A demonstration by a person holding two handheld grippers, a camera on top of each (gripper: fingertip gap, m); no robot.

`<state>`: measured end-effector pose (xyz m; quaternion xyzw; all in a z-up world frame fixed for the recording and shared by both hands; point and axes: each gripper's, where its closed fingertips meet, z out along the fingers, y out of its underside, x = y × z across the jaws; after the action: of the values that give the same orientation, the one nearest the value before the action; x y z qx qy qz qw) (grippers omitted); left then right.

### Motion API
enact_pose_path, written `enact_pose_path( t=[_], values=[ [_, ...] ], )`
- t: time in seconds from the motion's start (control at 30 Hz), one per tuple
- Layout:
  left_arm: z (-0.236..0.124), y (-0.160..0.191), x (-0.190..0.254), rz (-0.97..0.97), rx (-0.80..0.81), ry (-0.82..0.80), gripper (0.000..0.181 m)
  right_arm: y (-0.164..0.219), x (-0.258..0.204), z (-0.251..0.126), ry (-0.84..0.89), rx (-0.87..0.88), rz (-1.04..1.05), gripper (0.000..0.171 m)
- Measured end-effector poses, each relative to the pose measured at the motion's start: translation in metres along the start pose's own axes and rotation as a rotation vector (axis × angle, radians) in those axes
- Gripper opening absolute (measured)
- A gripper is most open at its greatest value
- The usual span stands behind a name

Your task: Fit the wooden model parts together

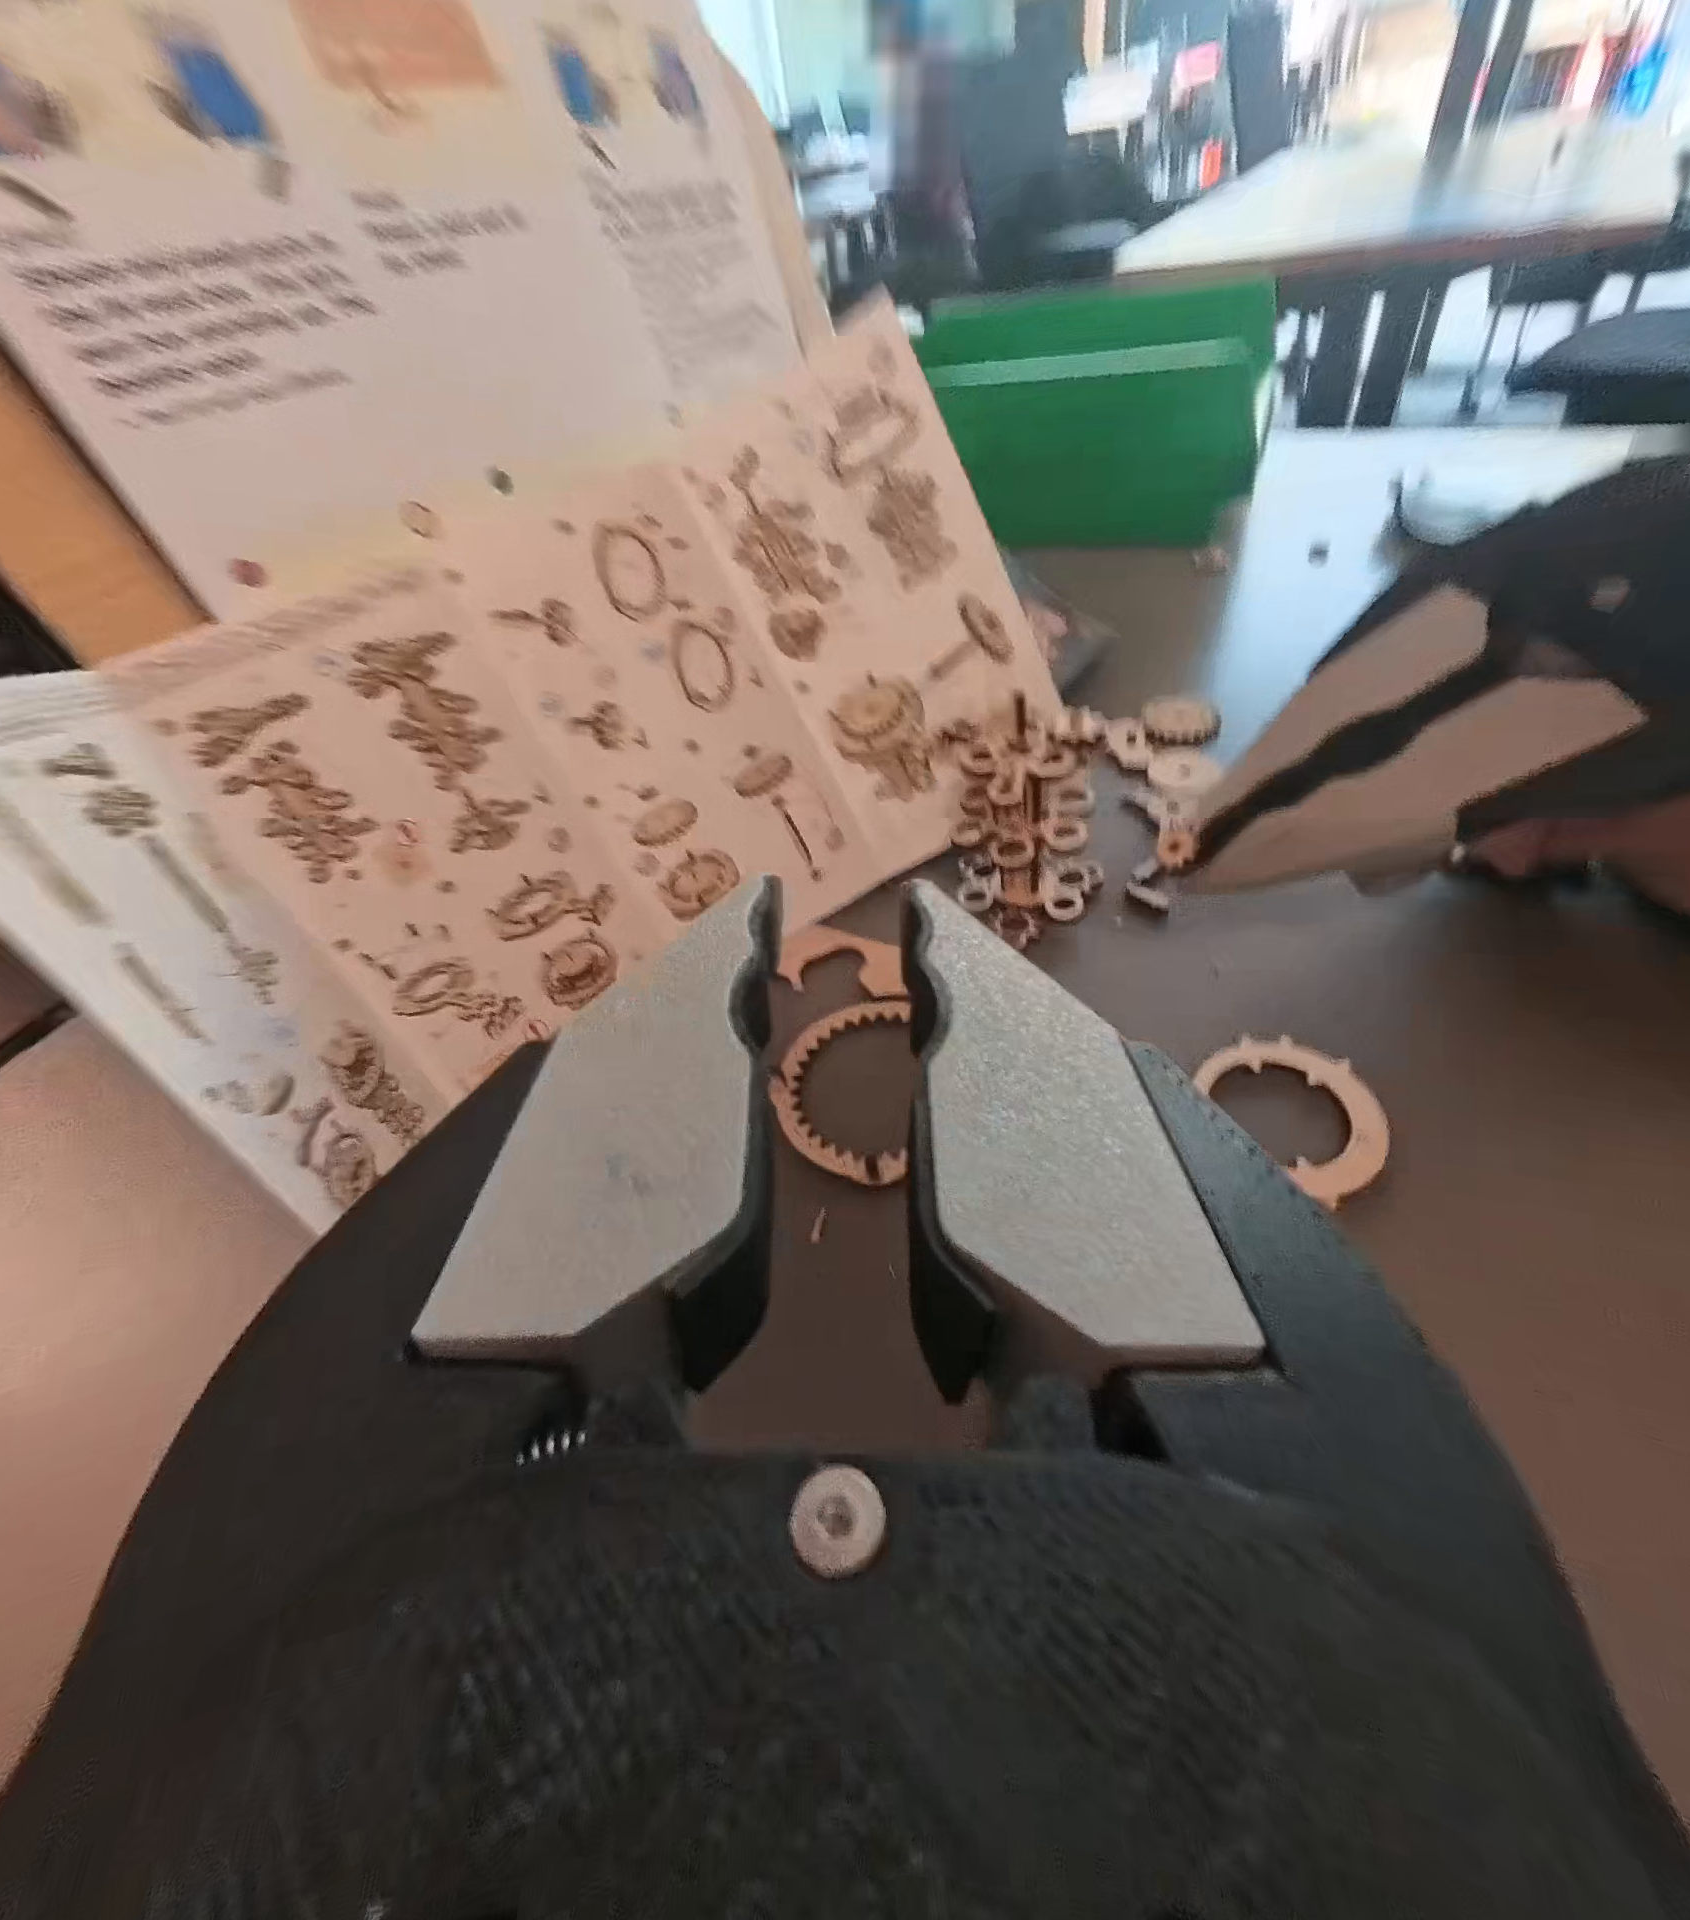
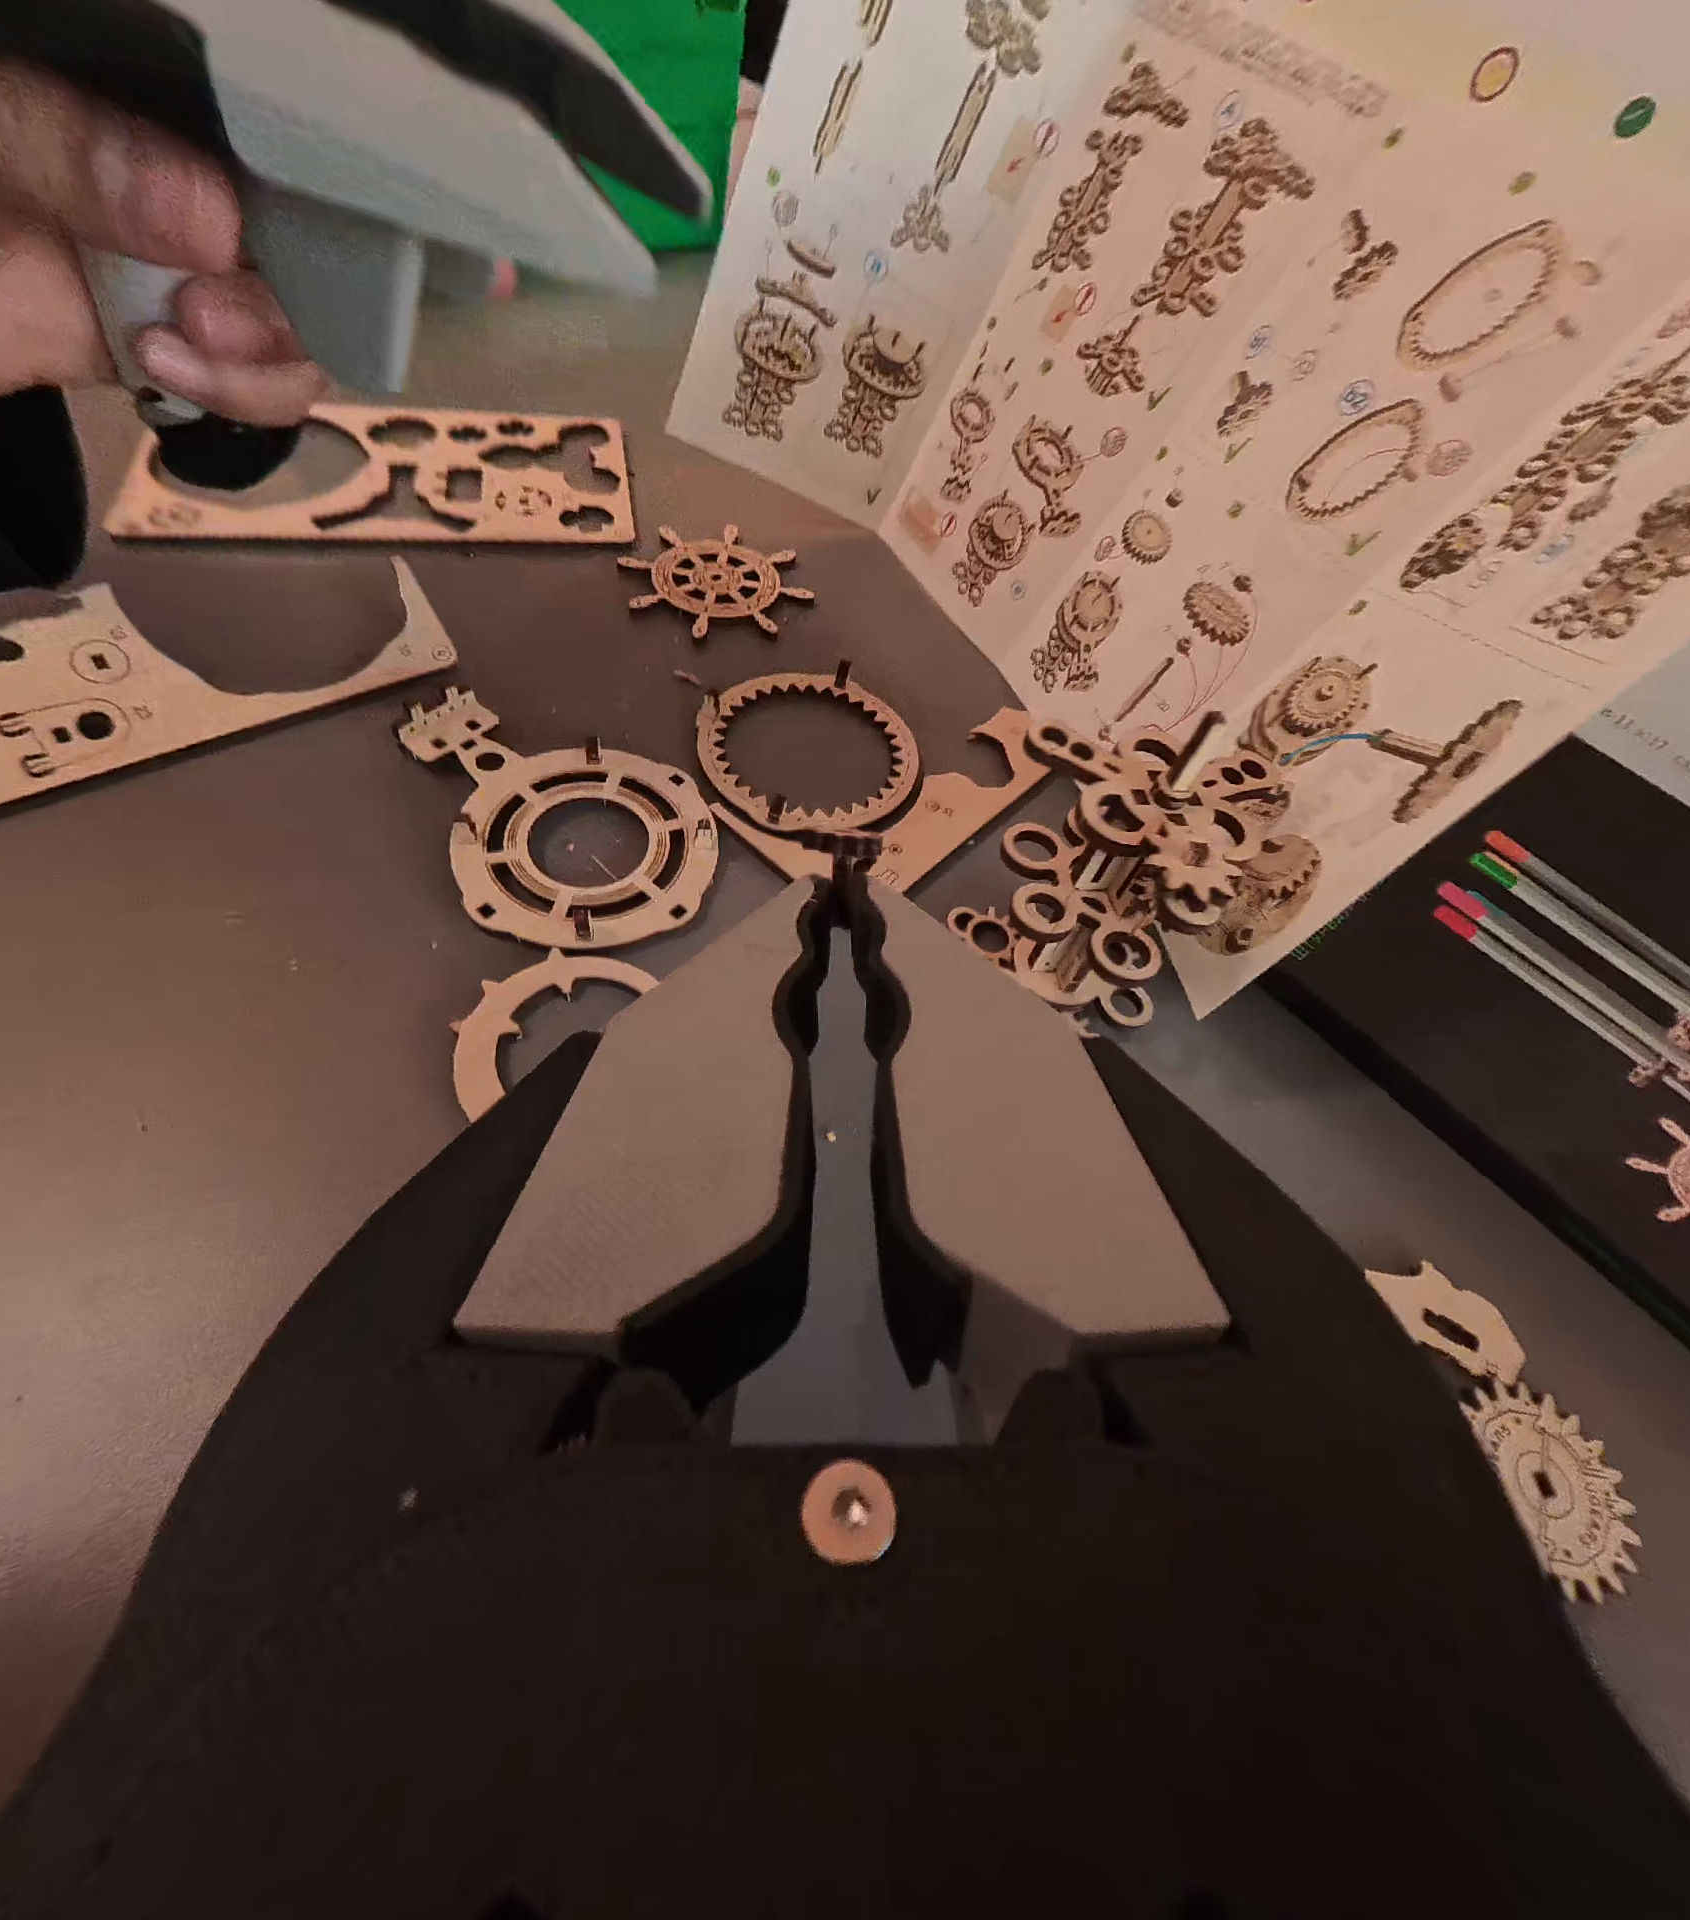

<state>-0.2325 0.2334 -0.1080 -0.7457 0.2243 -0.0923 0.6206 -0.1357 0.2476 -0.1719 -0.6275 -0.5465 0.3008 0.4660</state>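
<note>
My left gripper [image 1: 841,935] is open and empty. It hovers just above a toothed wooden ring [image 1: 825,1101] that lies flat on the table. My right gripper [image 2: 846,888] is shut on a small wooden gear [image 2: 846,844], held low over the table. It is just in front of the toothed ring [image 2: 810,748] and left of a partly built model [image 2: 1132,862] of stacked rings and gears on a shaft. In the left wrist view the right gripper [image 1: 1196,844] holds the small gear [image 1: 1176,847] beside that model [image 1: 1017,810].
An unfolded instruction sheet [image 2: 1236,364] stands behind the model. Loose parts lie around: a round frame [image 2: 581,842], a ship's wheel [image 2: 716,582], a spiked ring [image 1: 1298,1112], a large gear [image 2: 1547,1486] and punched-out sheets [image 2: 373,478]. A black box [image 2: 1547,1039] lies at the right, a green box [image 1: 1090,416] behind. My hands' fingertips stand some 12 cm from each other.
</note>
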Motion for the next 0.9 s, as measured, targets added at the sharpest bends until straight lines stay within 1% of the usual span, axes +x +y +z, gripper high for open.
enact_pose_path(
  t=[0.03,0.1,0.27,0.37,0.4,0.5,0.6,0.67,0.73,0.83,0.9],
  values=[
    [-0.007,-0.008,-0.005,-0.042,0.044,0.002,0.019,-0.001,0.001,-0.001,-0.006,0.008,0.013,0.000],
    [-0.018,-0.020,-0.012,-0.102,0.108,0.012,0.019,-0.001,0.001,-0.001,-0.010,0.012,0.023,0.000],
    [-0.037,-0.034,-0.026,-0.133,0.182,-0.013,0.021,-0.001,-0.001,0.000,-0.001,0.006,-0.010,0.000],
    [-0.051,-0.047,-0.028,-0.243,0.282,0.077,0.023,0.000,-0.001,0.001,-0.002,-0.003,-0.013,0.000],
    [-0.057,-0.049,-0.033,-0.275,0.300,0.084,0.024,0.000,-0.001,0.001,0.000,-0.001,-0.014,0.000],
    [-0.077,-0.051,-0.049,-0.269,0.305,0.034,0.024,-0.001,-0.001,0.001,-0.001,0.006,-0.015,0.000],
    [-0.092,-0.038,-0.060,-0.189,0.238,-0.044,0.024,-0.002,-0.001,0.000,-0.001,0.013,-0.014,0.000],
    [-0.102,-0.024,-0.077,-0.129,0.179,-0.140,0.025,-0.002,-0.001,0.000,-0.002,0.016,-0.014,0.000],
    [-0.113,-0.009,-0.095,-0.109,0.133,-0.213,0.024,-0.003,-0.002,0.000,-0.001,0.017,-0.016,0.000],
    [-0.118,0.012,-0.109,-0.108,0.085,-0.250,0.023,-0.003,-0.002,0.000,0.001,0.018,-0.024,0.000],
    [-0.118,0.024,-0.116,-0.101,0.080,-0.276,0.018,-0.003,-0.003,0.001,0.004,0.017,-0.029,0.000]
  ],
)
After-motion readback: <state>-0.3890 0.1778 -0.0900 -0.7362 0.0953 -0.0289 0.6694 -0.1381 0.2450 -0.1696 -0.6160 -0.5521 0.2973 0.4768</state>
